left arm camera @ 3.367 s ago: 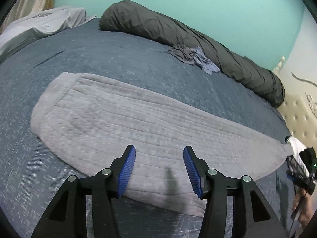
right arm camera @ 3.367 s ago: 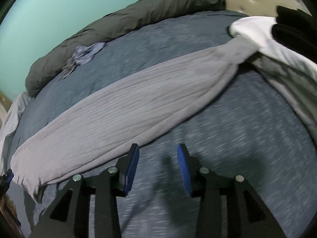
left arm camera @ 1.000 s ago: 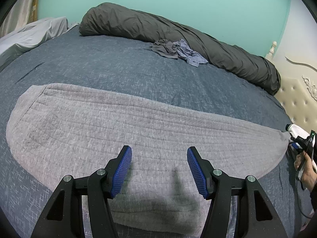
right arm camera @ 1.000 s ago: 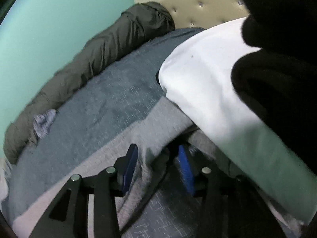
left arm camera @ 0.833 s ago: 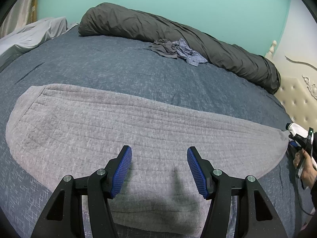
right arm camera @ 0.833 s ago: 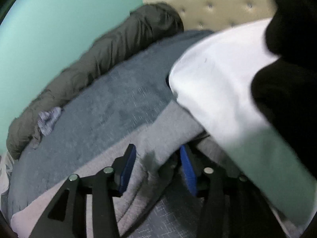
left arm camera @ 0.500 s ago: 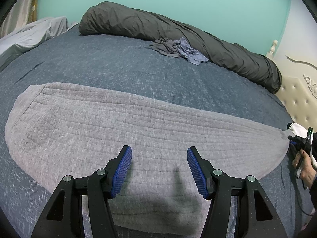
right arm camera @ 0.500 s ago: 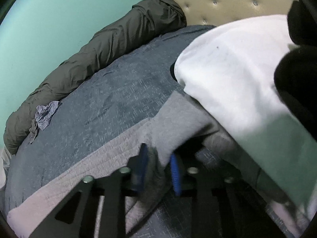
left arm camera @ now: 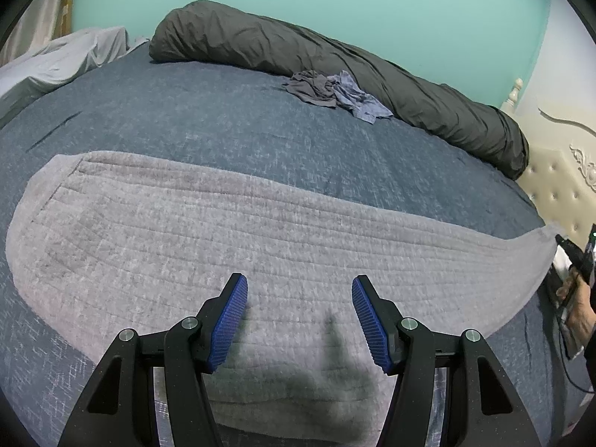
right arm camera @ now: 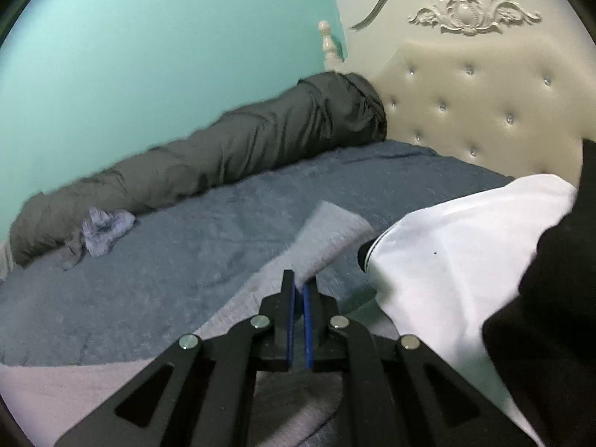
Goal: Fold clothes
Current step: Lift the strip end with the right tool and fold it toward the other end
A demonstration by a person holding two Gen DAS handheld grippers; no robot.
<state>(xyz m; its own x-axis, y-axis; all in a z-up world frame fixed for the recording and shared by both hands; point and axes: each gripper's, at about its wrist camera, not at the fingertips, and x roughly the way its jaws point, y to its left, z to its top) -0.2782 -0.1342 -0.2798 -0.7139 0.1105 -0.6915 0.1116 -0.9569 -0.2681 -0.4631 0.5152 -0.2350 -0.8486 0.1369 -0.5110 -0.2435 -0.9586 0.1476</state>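
Observation:
A long grey ribbed garment lies flat across the blue bed. My left gripper is open and hovers above the garment's near edge, holding nothing. My right gripper is shut on the garment's far right end and has lifted it off the bed; the grey end sticks up past the fingertips. In the left wrist view the right gripper shows small at the far right edge, at the garment's tip.
A dark grey rolled duvet lies along the teal wall. A crumpled grey-blue cloth pile sits in front of it. A white garment and a black one lie beside the right gripper. A tufted headboard stands behind.
My right gripper has closed on the garment's right end and raised it, and its view has tilted up toward the headboard. The left gripper has stayed nearly still.

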